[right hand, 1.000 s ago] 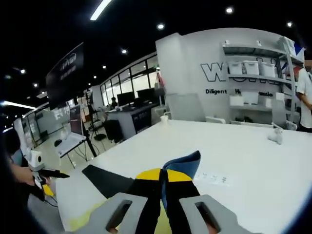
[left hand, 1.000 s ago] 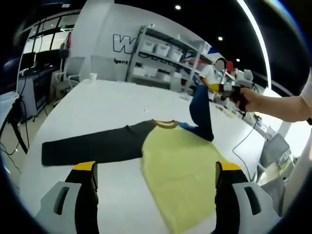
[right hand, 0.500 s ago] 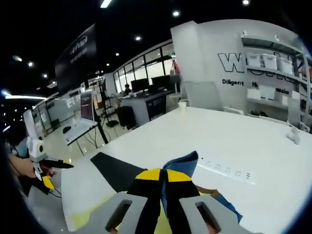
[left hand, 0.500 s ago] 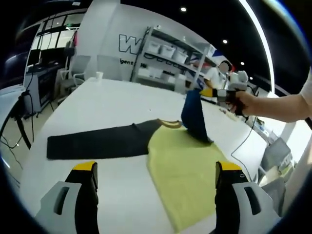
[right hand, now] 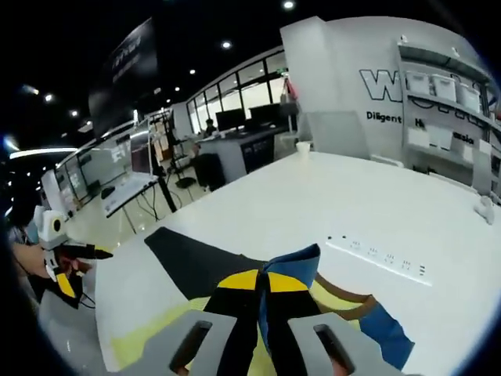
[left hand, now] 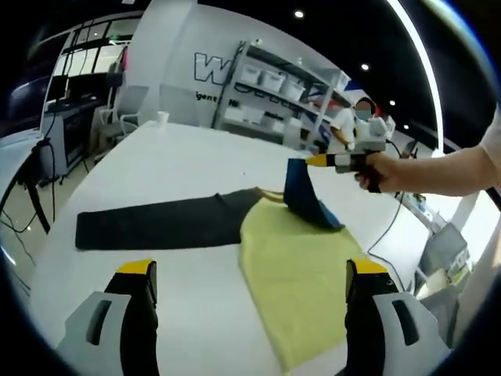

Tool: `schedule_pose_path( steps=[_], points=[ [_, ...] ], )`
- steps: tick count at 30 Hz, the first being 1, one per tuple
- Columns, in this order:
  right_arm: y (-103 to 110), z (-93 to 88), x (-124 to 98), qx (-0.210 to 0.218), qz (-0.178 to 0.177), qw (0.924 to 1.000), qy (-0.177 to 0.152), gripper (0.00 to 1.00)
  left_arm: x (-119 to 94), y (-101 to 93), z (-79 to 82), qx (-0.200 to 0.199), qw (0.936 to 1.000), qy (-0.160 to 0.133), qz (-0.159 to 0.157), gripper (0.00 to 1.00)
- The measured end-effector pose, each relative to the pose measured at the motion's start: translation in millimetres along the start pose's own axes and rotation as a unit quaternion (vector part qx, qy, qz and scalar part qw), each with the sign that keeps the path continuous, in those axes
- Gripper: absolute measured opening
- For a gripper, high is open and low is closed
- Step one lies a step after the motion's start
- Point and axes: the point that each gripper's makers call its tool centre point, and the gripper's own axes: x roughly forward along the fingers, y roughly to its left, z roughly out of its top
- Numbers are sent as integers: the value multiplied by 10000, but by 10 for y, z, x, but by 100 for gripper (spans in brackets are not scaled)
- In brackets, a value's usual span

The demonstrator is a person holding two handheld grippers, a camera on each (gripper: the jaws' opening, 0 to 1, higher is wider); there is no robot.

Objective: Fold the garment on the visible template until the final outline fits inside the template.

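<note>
A garment lies flat on the white table (left hand: 180,160): yellow body (left hand: 301,270), black sleeve (left hand: 156,223) stretched out to the left. Its blue sleeve (left hand: 304,194) is lifted over the collar, pinched by my right gripper (left hand: 311,161) in a person's hand. In the right gripper view the right gripper (right hand: 262,288) is shut on the blue sleeve (right hand: 293,262), above the black sleeve (right hand: 196,262) and brown collar (right hand: 348,296). My left gripper (left hand: 250,270) hovers open over the table's near edge with nothing between its fingers; it also appears as the left gripper (right hand: 77,253) at far left.
A shelf rack (left hand: 274,82) with white bins and a person (left hand: 344,125) stand behind the table. A paper cup (left hand: 162,118) sits at the far edge. A cable (left hand: 387,227) trails off the right side. A socket strip (right hand: 376,254) is set into the tabletop.
The right gripper has carried the blue sleeve leftward and lower, over the collar and yellow body. The left gripper stays open with little shift.
</note>
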Motion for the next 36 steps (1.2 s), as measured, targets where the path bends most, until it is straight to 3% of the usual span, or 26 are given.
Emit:
schedule_pose_path(
  steps=[10,19,36],
  points=[
    [168,-275,356,-325,144,9986,394,0,8,0,-76,-55,9999,91,10,99],
    [312,-636,650,-841,200,9922,901,0,49,-1,-125,-125,9998,161,14,99],
    [544,-924,808,-1737,338,9766,1220,0,136,61,-193,-166,9993,328,29,98]
  ],
)
